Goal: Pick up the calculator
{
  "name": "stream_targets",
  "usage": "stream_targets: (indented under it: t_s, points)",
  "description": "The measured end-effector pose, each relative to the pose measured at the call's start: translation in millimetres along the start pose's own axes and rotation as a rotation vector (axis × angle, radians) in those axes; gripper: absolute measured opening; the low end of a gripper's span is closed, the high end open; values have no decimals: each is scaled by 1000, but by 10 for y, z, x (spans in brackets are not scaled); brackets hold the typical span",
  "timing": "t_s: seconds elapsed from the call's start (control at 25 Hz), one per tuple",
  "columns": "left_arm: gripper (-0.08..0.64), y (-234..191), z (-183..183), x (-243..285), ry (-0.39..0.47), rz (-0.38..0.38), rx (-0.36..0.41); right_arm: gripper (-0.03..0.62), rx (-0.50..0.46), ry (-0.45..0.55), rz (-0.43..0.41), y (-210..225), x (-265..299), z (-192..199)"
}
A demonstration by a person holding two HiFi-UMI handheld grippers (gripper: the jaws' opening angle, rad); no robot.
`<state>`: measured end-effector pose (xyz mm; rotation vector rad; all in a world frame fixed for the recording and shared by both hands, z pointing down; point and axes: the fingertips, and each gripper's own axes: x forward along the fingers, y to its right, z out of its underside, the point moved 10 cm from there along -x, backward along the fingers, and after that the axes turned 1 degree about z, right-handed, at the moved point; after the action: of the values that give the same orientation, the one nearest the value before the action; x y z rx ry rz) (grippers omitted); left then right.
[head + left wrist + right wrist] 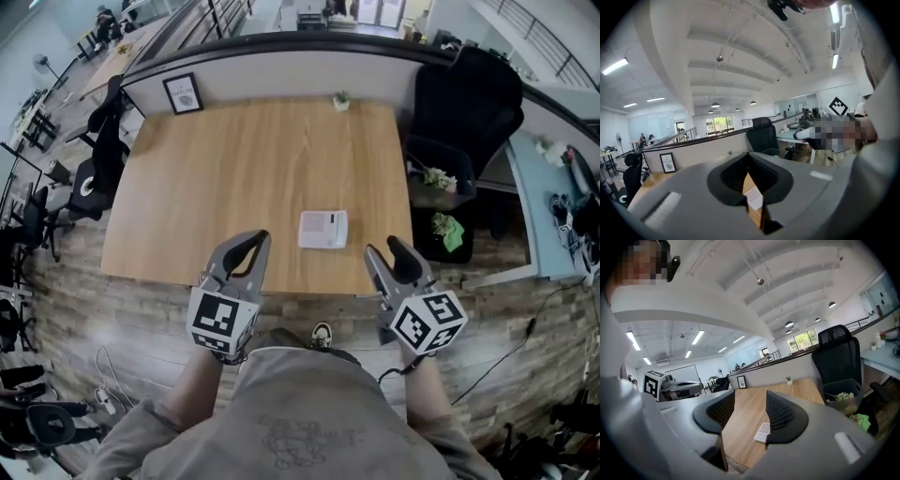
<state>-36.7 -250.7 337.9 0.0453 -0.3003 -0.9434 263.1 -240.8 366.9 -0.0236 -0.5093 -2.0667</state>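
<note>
White calculator [323, 229] on wooden table [234, 169] | framed sign [183, 94] (print unreadable)

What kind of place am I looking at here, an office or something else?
Most likely an open-plan office: a wooden desk backed by a low partition, a black office chair beside it, more chairs to the left, and long ceiling strip lights overhead.

bright, even ceiling light | soft shadows | fisheye-warped edges; dark corners
</note>
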Motion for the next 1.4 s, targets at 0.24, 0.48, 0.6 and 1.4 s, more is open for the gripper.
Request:
stream_targets:
  t_s: [0.24, 0.48, 0.6, 1.4]
  points:
    - [2, -110, 60, 55, -20, 18, -8, 195, 33, -29, 15, 45, 131, 46]
    - [2, -244, 101, 101, -43, 59, -11, 195, 75, -51, 61, 51, 229, 114]
    - [2, -297, 146, 141, -53, 76, -14, 195, 103, -64, 73, 61, 305, 182]
    - [2, -652, 965, 974, -193, 152, -183, 194, 225, -306, 172, 795, 1370, 988]
